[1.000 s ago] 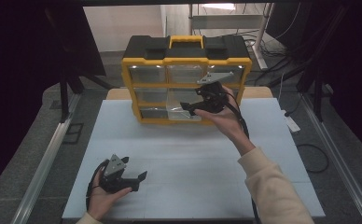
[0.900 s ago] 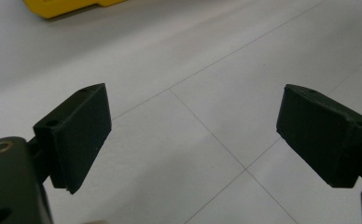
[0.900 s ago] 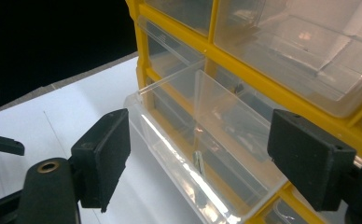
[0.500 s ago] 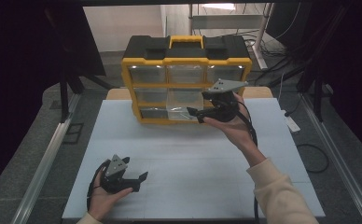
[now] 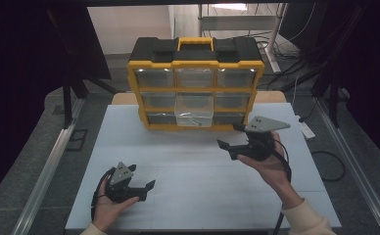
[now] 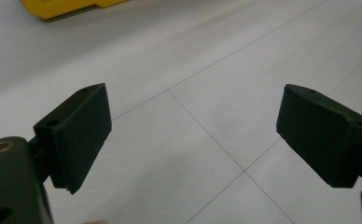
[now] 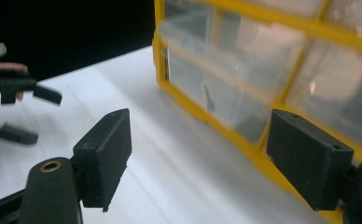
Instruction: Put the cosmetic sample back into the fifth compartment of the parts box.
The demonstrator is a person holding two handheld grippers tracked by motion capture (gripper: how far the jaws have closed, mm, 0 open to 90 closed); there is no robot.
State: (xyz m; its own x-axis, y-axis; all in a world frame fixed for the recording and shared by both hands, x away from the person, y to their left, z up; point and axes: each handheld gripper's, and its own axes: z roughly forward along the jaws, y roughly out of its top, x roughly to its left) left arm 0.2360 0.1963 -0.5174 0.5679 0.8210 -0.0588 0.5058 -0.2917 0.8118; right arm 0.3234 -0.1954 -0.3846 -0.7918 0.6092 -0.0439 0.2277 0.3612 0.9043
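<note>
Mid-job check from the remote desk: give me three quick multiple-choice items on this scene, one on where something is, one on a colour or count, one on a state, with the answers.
1. Where is the pulled-out drawer in the organizer?
A. top left
B. middle column, lower part
C. top right

2. What colour is the organizer's frame?
A. yellow
B. red
C. green

3. How do the jaws of the right gripper stand?
A. shut on a drawer
B. shut on nothing
C. open, with nothing between them

Answers:
1 B: in the high view the clear drawer juts forward from the middle column, below the top row.
2 A: the bars around the drawers are yellow, under a black lid.
3 C: the right gripper view shows both jaws wide apart over the white table.
</note>
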